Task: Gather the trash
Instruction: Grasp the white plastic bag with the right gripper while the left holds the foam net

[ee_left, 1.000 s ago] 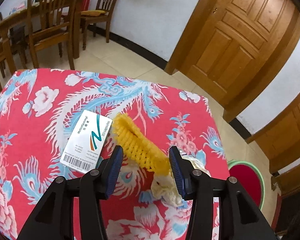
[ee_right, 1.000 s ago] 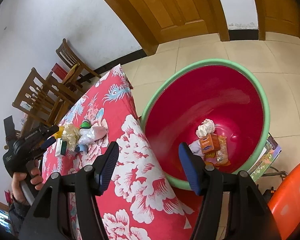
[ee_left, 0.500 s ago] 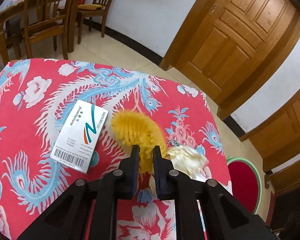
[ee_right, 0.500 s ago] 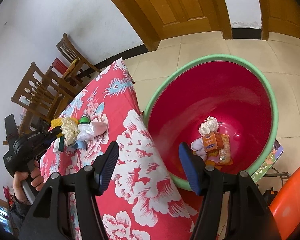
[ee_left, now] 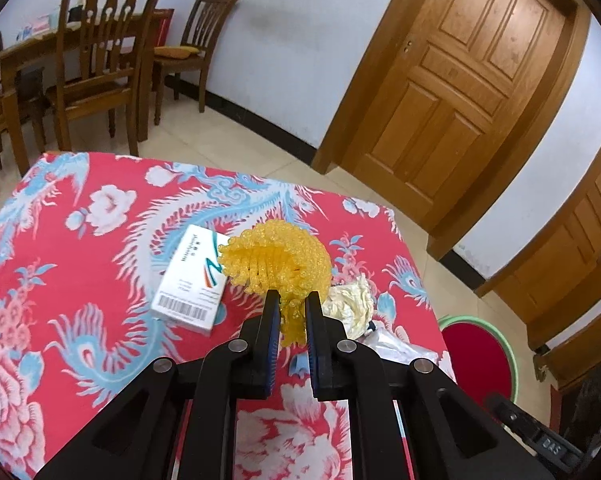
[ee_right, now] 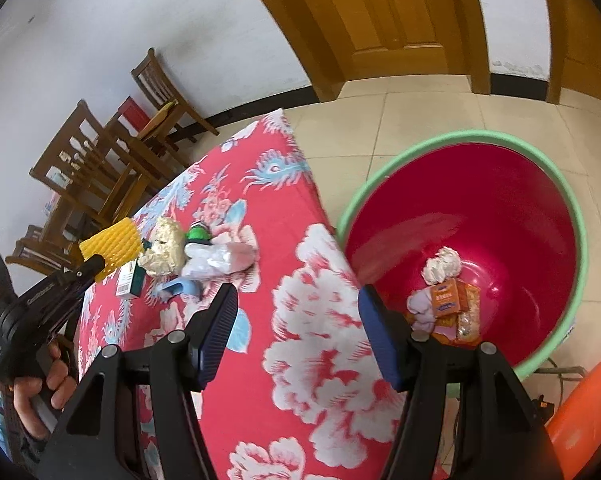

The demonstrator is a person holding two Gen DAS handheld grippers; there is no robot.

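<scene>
The left gripper [ee_left: 292,300] pinches the yellow foam net [ee_left: 276,258], seemingly lifted off the table [ee_left: 80,248]; the right gripper [ee_right: 296,296] gapes, empty.

A white carton [ee_left: 192,278] lying flat on the red floral surface [ee_left: 72,280] carries most of the lettering in view: a barcode with small digits along its near end, a line of black print running up its top face that begins with "M" but is too small and skewed to read in full, and a teal-and-orange swoosh logo partly covered by yellow foam netting [ee_left: 278,262]. At the lower right of the left wrist view, a black device [ee_left: 548,446] bears white capitals that look like "DAS". Small orange packets [ee_right: 446,300] in the red basin [ee_right: 580,240] show blue and white print, illegible here.
</scene>
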